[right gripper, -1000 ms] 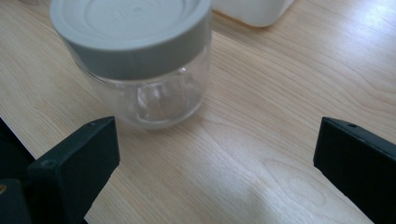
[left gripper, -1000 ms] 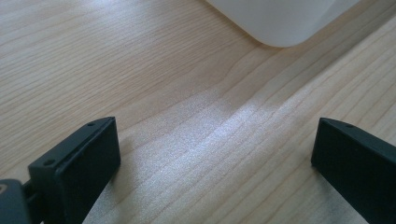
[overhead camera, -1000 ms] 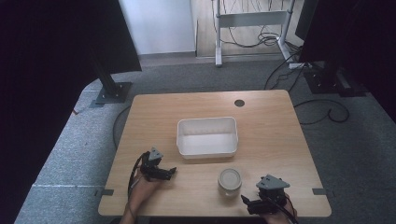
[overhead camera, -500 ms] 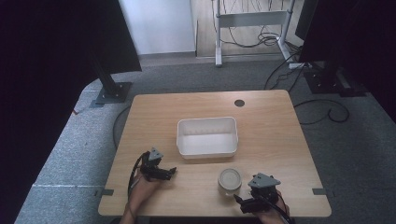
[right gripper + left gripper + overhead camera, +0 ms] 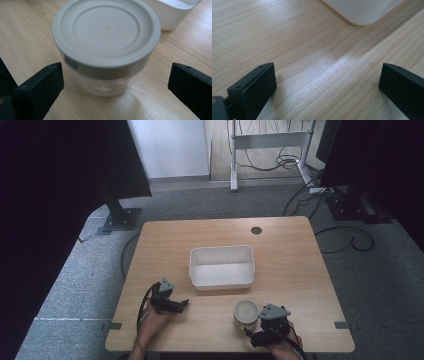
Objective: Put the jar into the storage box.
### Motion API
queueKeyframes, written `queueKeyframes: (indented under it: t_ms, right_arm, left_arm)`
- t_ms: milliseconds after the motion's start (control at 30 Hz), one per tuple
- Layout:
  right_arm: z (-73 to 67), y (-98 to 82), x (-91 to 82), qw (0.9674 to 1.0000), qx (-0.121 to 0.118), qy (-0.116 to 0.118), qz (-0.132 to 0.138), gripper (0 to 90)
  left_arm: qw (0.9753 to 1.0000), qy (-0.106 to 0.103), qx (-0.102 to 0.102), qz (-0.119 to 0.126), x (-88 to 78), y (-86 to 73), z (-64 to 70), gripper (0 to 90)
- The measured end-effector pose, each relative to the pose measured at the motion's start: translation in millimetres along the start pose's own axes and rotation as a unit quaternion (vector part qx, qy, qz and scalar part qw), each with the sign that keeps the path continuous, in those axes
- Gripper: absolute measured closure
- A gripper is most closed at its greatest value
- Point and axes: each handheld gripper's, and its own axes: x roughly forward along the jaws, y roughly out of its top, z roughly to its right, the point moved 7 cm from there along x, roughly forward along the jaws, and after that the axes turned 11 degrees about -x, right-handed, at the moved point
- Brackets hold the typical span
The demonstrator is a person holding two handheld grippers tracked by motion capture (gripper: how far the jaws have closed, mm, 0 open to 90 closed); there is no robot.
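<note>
A small clear jar with a grey lid (image 5: pixel 246 311) stands on the wooden table (image 5: pixel 280 250) near its front edge. In the right gripper view the jar (image 5: pixel 106 30) looms close, just ahead of the wide-apart jaws. My right gripper (image 5: pixel 255 332) (image 5: pixel 115 75) is open, right beside the jar and touching nothing. A white rectangular tub (image 5: pixel 221 266) sits mid-table behind the jar, and I see nothing in it. My left gripper (image 5: pixel 181 305) (image 5: pixel 327 75) rests low at the front left, open over bare wood, with a corner of the tub (image 5: pixel 364 10) ahead of it.
A round cable hole (image 5: pixel 256 230) lies near the table's far edge. Grey carpet surrounds the table, with a desk frame and cables (image 5: pixel 270 150) behind it and dark stands at both sides. The tub's corner (image 5: pixel 172 12) is just behind the jar.
My right gripper has slid left along the front edge up to the jar. The left gripper, the jar and the tub have stayed put.
</note>
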Motion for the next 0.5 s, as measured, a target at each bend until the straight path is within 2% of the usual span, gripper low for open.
queueKeyframes:
  t_ms: [500]
  right_arm:
    - [-3.3, 7.5, 13.1, 1.0000, -0.004, 0.003, 0.001, 0.7]
  left_arm:
    - [1.0000, 0.000, 0.000, 0.000, 0.0, 0.0, 0.0, 1.0]
